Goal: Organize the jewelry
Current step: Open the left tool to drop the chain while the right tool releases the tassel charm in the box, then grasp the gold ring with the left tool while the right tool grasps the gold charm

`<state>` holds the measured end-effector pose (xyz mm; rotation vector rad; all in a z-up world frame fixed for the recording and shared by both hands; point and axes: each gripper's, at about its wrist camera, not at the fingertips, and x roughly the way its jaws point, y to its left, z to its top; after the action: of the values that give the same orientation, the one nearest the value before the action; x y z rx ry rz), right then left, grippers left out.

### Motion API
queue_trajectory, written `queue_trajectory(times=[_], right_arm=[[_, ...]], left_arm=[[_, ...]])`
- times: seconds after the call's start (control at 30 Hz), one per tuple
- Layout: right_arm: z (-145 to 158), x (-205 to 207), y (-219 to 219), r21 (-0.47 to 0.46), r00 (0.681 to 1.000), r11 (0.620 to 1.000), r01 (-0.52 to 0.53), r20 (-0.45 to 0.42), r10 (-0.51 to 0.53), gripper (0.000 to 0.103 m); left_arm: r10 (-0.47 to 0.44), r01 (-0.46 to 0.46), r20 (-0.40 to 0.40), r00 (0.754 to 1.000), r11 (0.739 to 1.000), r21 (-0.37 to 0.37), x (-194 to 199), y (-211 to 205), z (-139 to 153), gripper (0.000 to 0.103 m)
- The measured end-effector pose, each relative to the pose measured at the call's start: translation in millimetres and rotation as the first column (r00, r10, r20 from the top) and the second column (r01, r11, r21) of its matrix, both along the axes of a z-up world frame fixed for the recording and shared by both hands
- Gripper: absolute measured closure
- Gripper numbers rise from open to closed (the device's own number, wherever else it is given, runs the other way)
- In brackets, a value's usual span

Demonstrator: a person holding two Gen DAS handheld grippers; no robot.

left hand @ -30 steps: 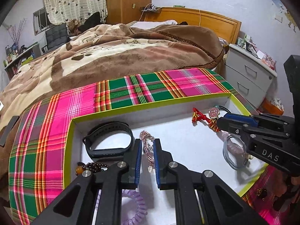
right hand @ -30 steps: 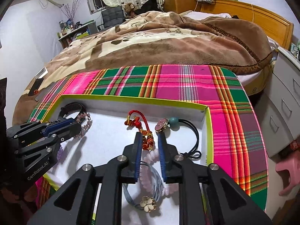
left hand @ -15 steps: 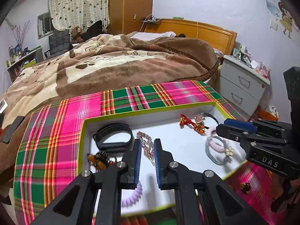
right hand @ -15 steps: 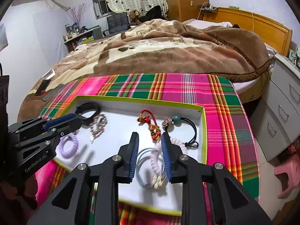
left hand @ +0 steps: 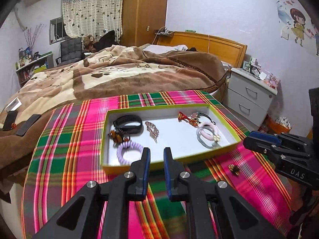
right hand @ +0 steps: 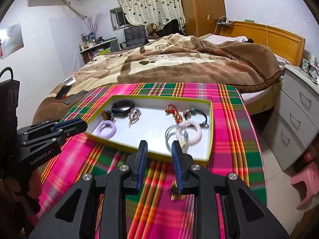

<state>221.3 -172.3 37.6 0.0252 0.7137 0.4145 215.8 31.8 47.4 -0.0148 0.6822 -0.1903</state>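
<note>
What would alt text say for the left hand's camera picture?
A shallow white tray holding bracelets and hair ties sits on a pink-and-green plaid cloth by a bed. The left gripper hovers empty before it; the right gripper enters from the right.

Tray (left hand: 223, 149) on cloth (left hand: 75, 139), before bed (left hand: 129, 75).

"DAS" on right tool (left hand: 259, 142); seemingly "GenRobot.AI" on left tool (right hand: 79, 126)

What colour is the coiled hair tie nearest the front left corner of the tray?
Pale lilac purple. The coiled hair tie shows best in the left wrist view, lying inside the tray.
</note>
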Motion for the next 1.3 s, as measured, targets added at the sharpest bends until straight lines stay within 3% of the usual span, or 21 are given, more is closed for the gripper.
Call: queue_trajectory(times=[0.3, 0.73, 1.0, 1.3], right_arm=[[2, -61, -12, 0.007, 0.999, 1.0, -0.01, 0.036, 0.009, 0.077], [-6, -115, -31, 0.016, 0.999, 1.0, 0.023, 0.048, -0.024, 0.077], [-11, -125, -32, 0.006, 0.999, 1.0, 0.025, 0.046, -0.026, 0.077], [-15, -119, -33, -0.004, 0.999, 1.0, 0.027, 0.036, -0.026, 0.077]], left_arm=[[0.012, -0.012, 0.024, 1.0, 1.0, -0.018, -61, -7, -2, 0.09], [-0.001, 0.001, 0.082, 0.997, 1.0, -0.003, -132, -18, 3, 0.09], [-0.023, 0.023, 0.076, 0.997, 1.0, -0.007, -147, -24, -1, 0.09], [-0.023, 0.024, 0.052, 0.998, 1.0, -0.003, -136, -25, -10, 0.09]])
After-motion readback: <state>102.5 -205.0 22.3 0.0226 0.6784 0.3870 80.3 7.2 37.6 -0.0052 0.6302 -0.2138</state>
